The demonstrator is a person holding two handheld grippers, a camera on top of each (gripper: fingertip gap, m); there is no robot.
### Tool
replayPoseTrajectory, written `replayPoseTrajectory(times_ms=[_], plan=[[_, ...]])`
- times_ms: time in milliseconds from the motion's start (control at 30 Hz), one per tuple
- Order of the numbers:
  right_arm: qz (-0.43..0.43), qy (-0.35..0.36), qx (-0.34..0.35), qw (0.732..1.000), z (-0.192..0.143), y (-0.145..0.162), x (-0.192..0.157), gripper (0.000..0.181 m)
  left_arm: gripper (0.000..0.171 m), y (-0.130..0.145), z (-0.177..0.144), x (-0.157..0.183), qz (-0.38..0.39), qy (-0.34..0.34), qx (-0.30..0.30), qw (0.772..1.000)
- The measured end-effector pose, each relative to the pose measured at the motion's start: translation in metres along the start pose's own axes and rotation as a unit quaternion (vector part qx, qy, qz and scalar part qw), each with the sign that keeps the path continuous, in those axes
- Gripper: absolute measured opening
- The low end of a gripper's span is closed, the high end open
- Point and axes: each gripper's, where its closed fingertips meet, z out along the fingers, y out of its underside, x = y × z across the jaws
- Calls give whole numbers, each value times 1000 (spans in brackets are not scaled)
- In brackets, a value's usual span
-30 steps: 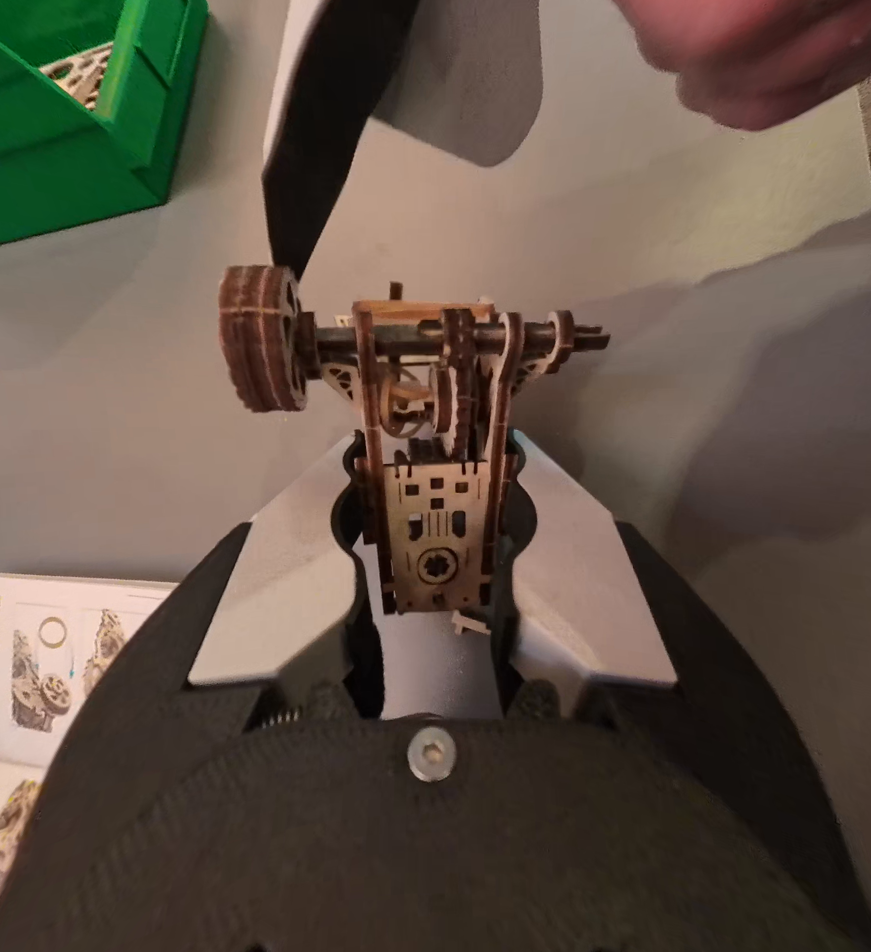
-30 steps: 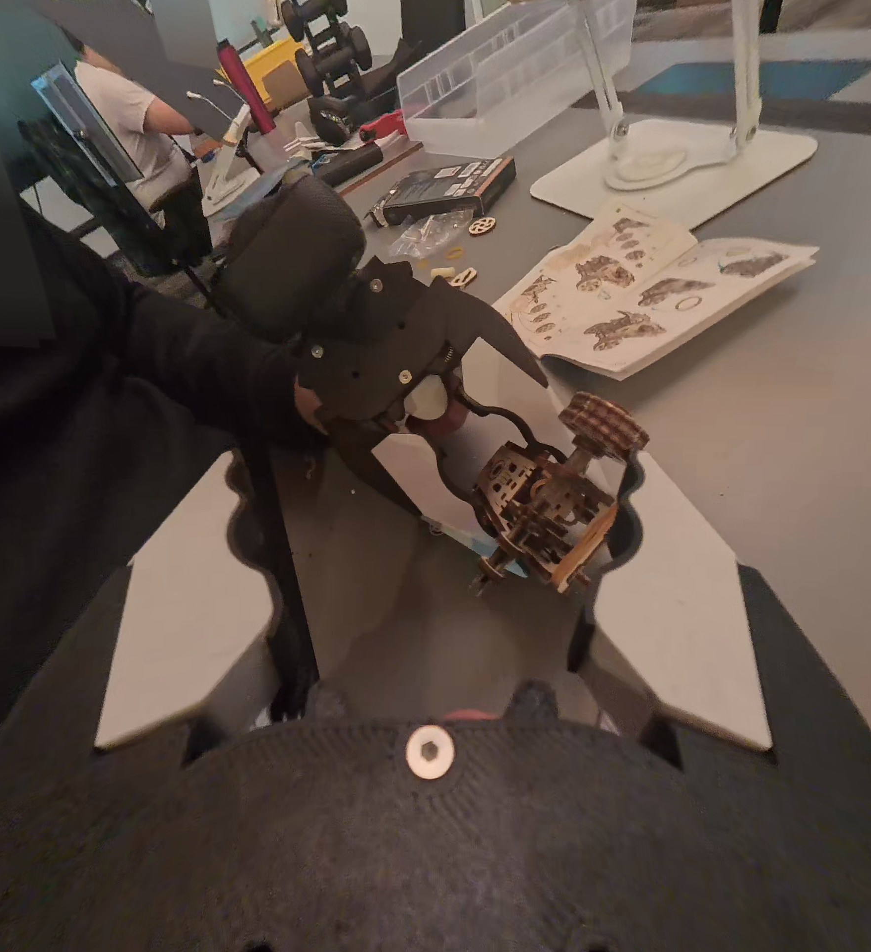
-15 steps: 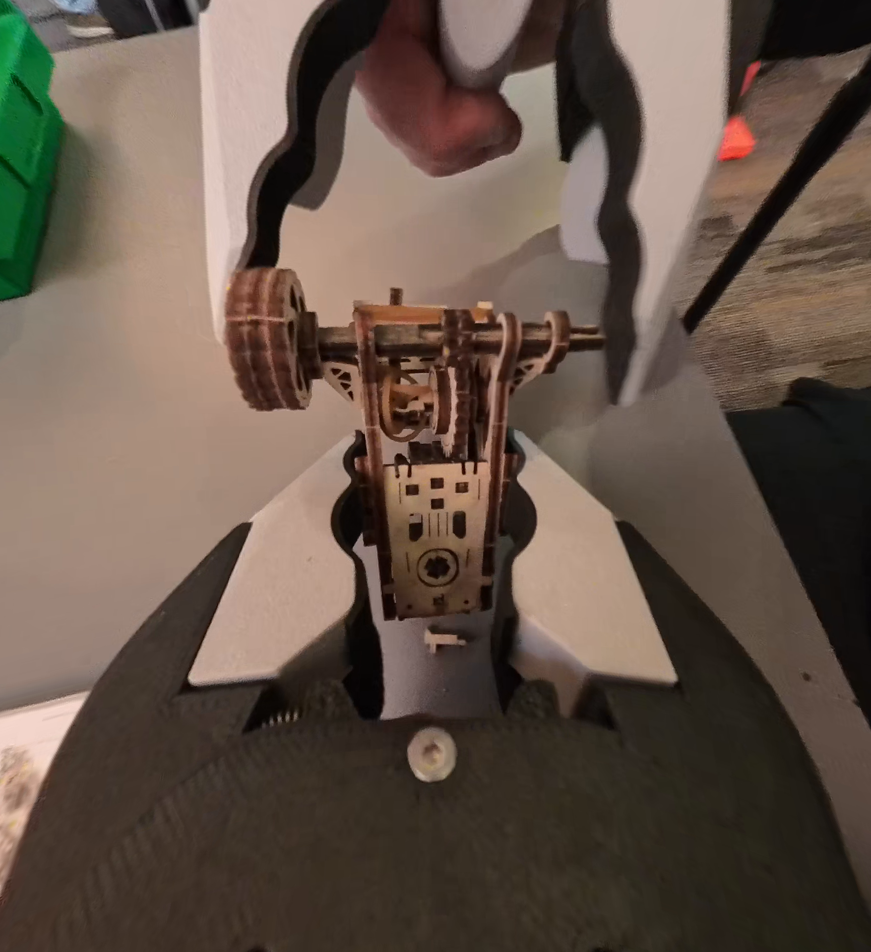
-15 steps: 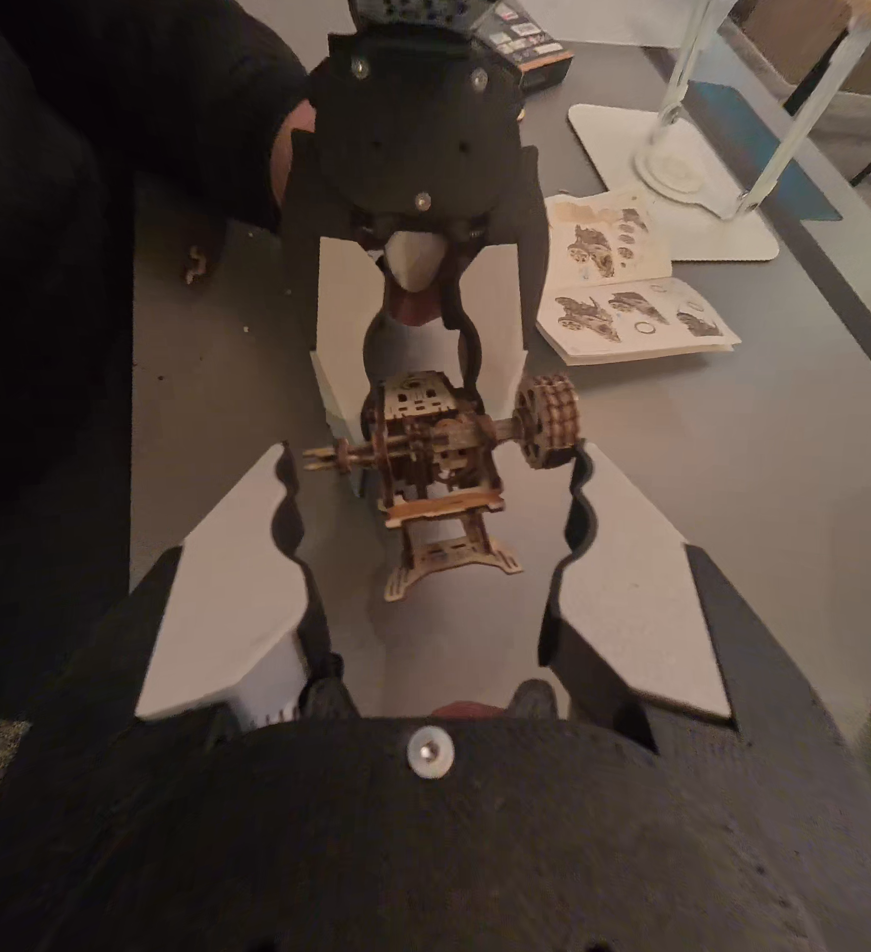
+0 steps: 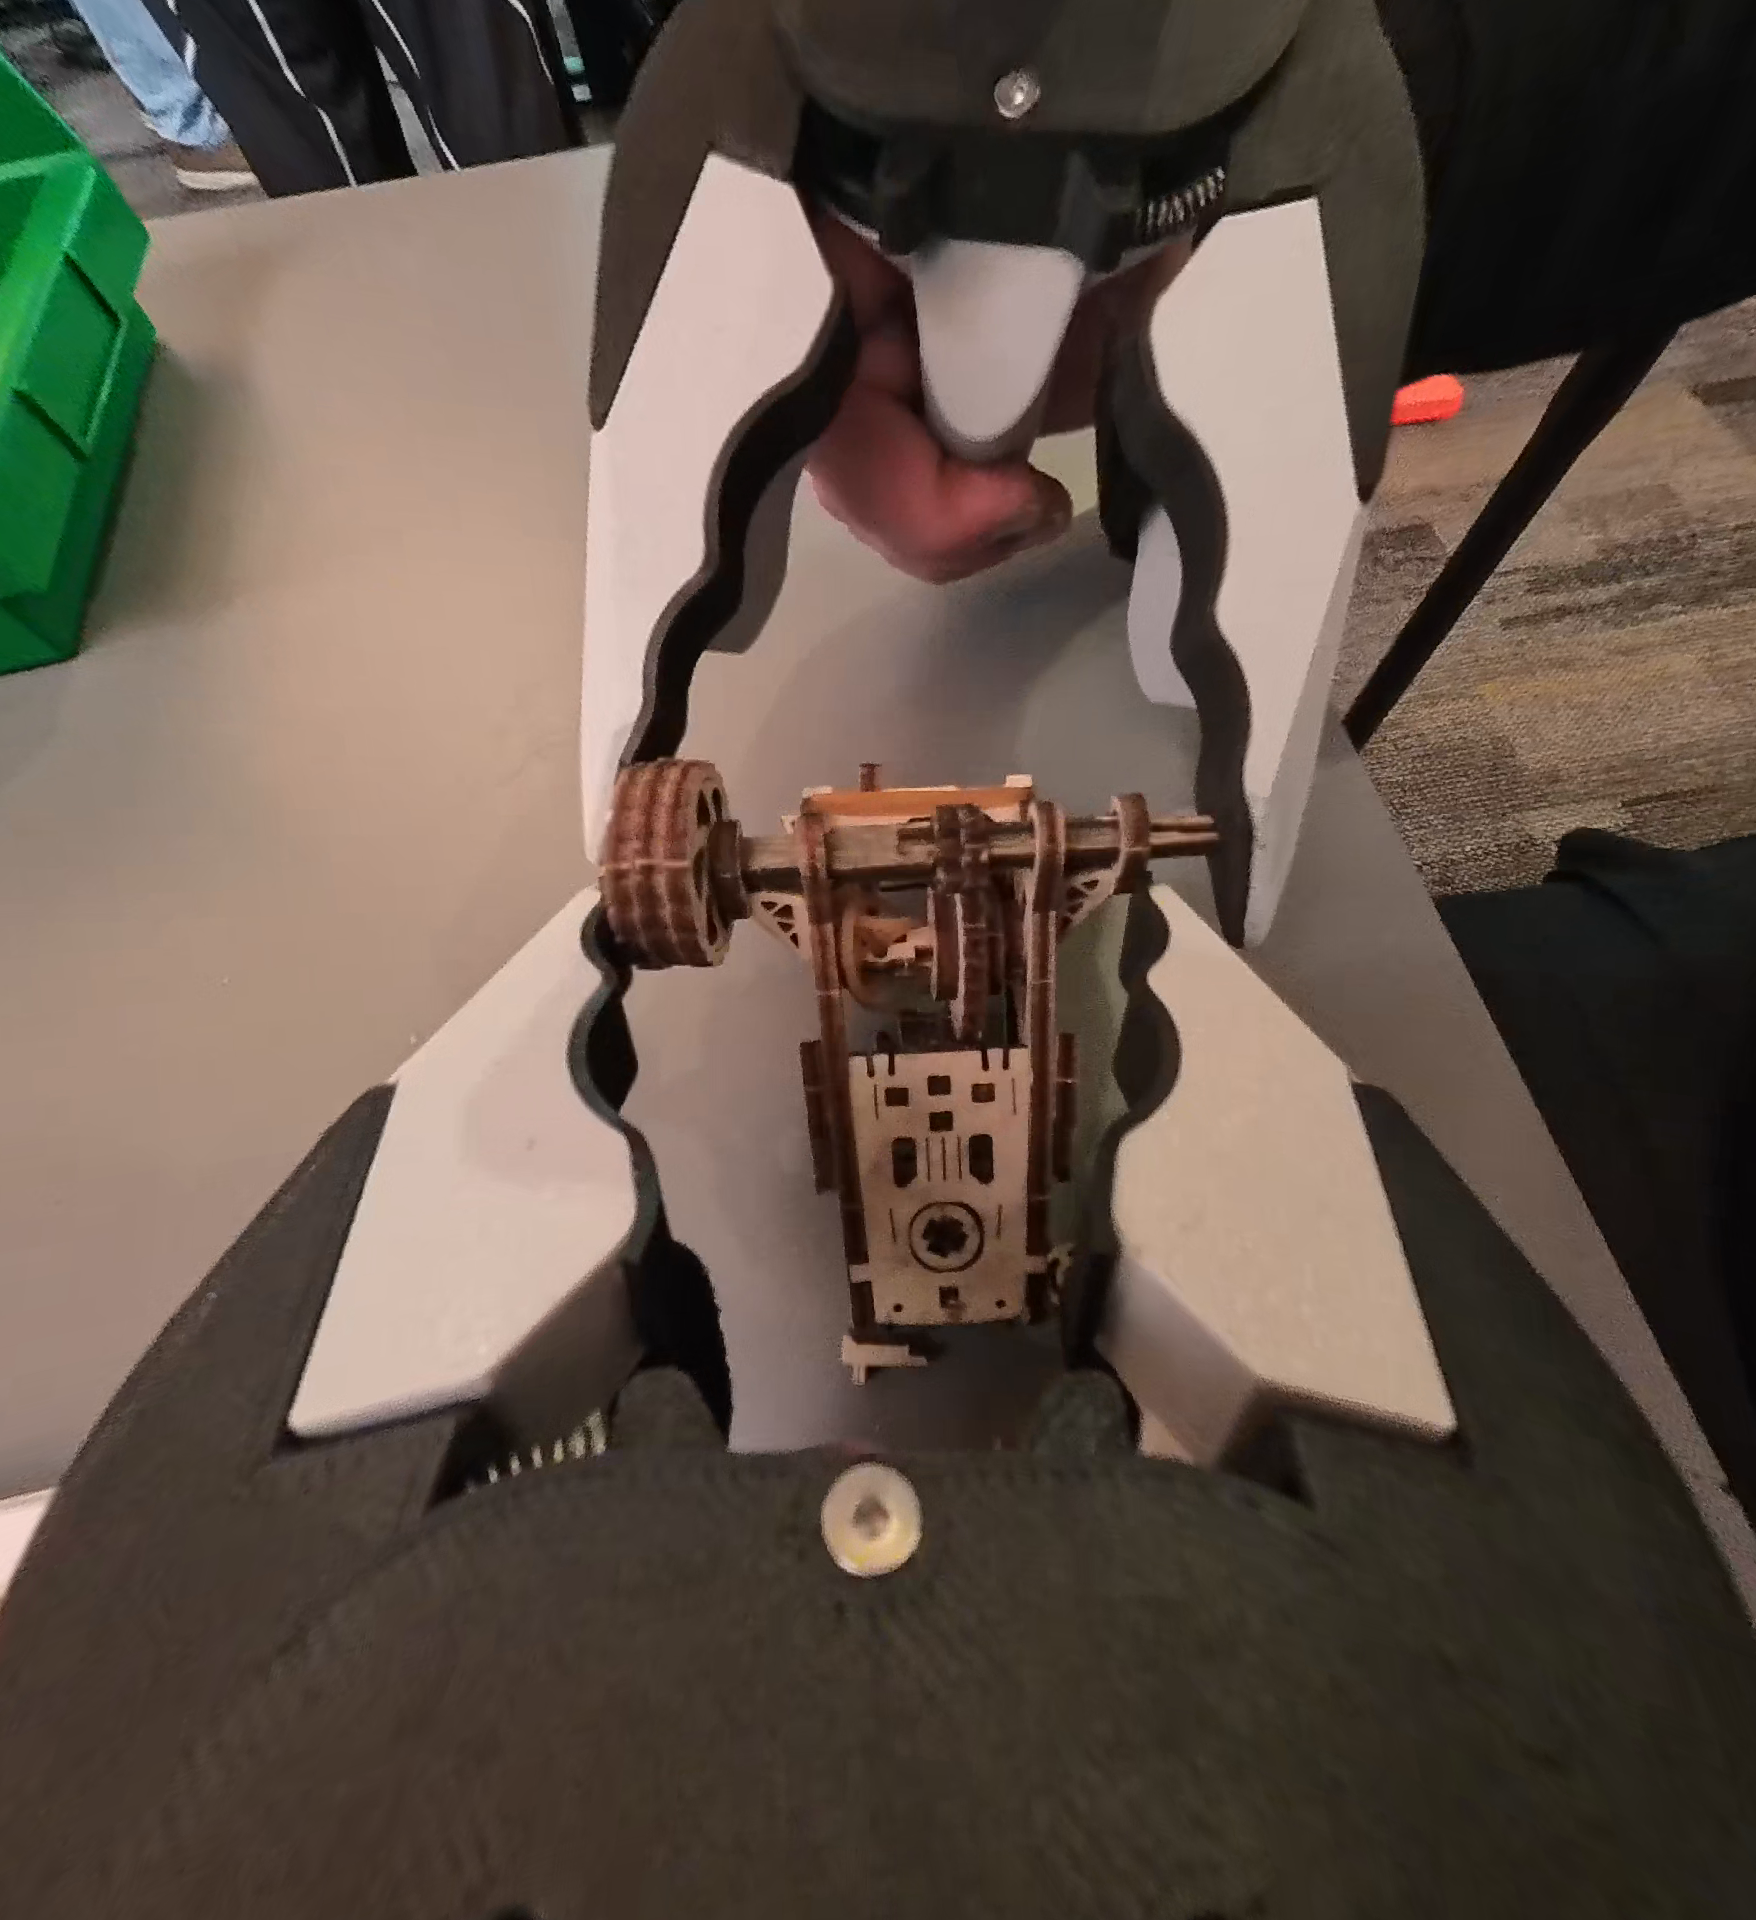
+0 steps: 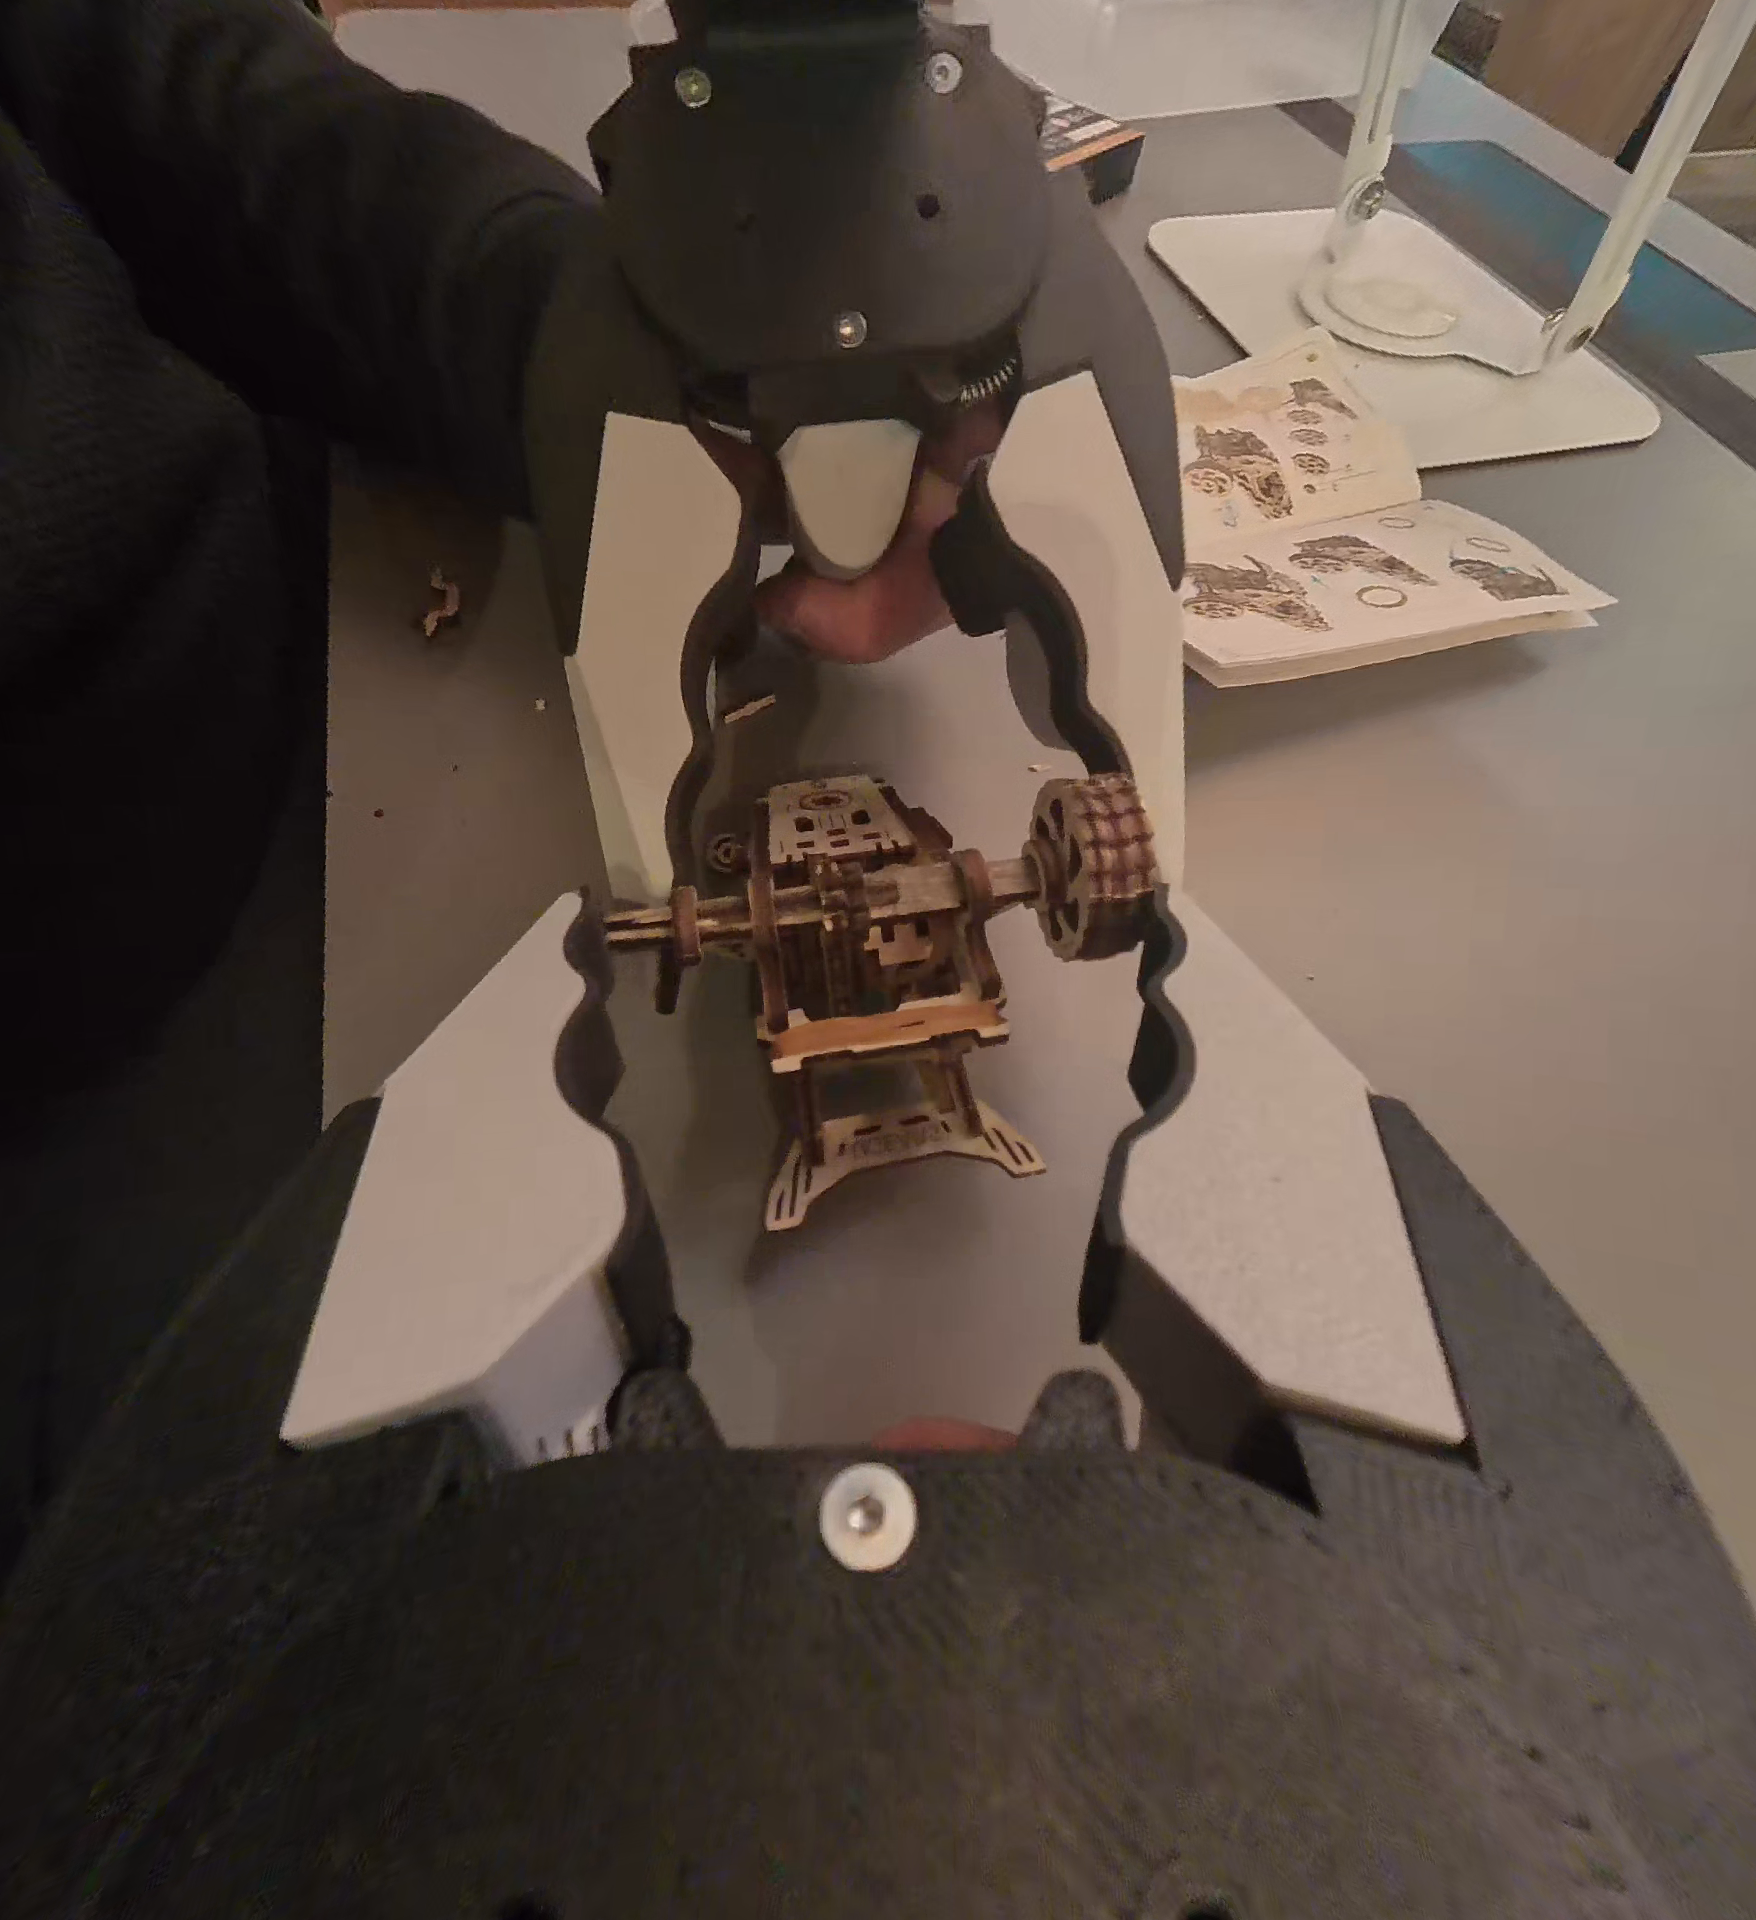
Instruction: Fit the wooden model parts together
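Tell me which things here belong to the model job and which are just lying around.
In the job: wooden model, left gripper, right gripper, instruction booklet.

Lying about: green bin, white stand base, dark box, wood scrap.

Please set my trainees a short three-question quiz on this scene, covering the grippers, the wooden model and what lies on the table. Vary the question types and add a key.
1. True or false: the right gripper has its jaws shut on the pale laser-cut wooden model.
2. Multiple choice: the dark ridged wooden wheel is A) on one end of the model's axle, B) loose on the table, C) inside a green bin.
3. Fill the gap: the open illustrated instruction booklet lies on the ___.

Key: 1 false, the jaws stand open either side of the model; 2 A; 3 grey table.
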Motion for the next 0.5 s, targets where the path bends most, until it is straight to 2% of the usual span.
replayPoseTrajectory(times_ms=[333,500], plan=[[-1,-3,-8,1000,3,6,-5,99,89,6,1,4,10,-1,-12,1000],[14,-10,-4,1000,2,5,-3,99,91,6,1,4,-18,15,-2,1000]])
